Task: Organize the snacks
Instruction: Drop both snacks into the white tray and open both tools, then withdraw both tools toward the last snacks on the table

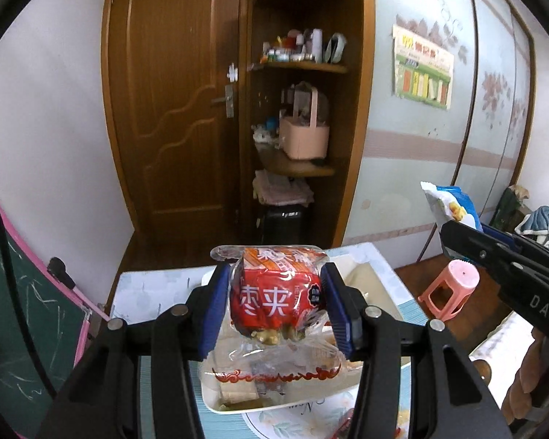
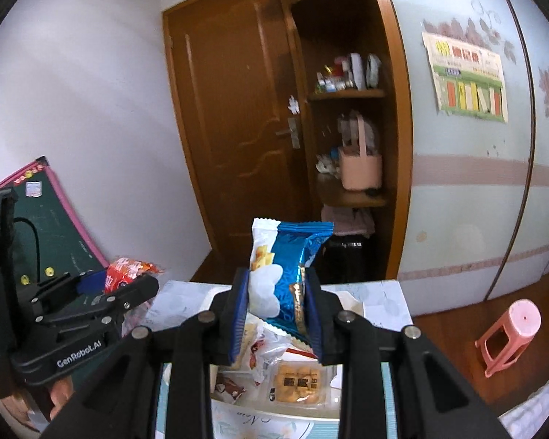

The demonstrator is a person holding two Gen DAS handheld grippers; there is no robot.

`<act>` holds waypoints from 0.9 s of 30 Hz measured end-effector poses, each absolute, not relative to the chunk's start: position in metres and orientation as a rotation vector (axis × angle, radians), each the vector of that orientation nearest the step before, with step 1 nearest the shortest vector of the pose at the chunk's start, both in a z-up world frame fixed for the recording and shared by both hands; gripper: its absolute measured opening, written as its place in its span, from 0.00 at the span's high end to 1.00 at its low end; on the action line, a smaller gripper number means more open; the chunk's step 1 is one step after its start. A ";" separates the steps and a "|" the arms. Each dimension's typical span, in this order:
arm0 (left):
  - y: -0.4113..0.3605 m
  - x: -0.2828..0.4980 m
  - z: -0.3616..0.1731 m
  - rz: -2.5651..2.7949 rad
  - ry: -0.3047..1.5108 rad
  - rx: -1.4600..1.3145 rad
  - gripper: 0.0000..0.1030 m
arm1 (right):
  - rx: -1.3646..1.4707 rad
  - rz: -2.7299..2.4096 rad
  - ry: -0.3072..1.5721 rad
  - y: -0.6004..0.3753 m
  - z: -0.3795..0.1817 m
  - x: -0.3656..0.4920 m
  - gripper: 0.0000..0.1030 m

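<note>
Red crinkly plastic snack packet (image 1: 274, 292) clamped in left tongs (image 1: 276, 307), blue-and-white foil snack packet (image 2: 282, 278) clamped in right tongs (image 2: 276, 311); both held up above white shallow snack tray (image 2: 344, 411) on pale floral surface (image 1: 153, 285). Pink plastic stool (image 2: 508, 333) on floor, right.

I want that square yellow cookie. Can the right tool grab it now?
Probably not: the right tool is shut on a blue and white snack packet, with the clear-wrapped square yellow cookie lying below.
</note>
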State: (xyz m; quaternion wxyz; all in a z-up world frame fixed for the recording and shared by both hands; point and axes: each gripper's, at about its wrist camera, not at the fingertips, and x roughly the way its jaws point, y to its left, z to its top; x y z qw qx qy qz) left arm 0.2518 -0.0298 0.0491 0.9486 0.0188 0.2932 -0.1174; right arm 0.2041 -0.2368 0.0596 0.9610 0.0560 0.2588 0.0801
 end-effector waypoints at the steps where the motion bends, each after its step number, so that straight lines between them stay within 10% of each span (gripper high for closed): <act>1: -0.032 0.257 0.043 -0.234 0.605 0.043 0.52 | 0.117 0.159 0.539 -0.237 0.054 0.210 0.72; 5: -0.035 0.285 0.011 -0.204 0.670 0.048 0.43 | 0.131 0.158 0.646 -0.236 0.020 0.241 0.69; 8: -0.034 0.296 -0.007 -0.202 0.712 0.029 0.07 | 0.131 0.145 0.736 -0.234 -0.005 0.261 0.59; 27: -0.024 0.255 -0.010 -0.181 0.652 0.012 0.07 | 0.119 0.160 0.802 -0.231 -0.025 0.233 0.49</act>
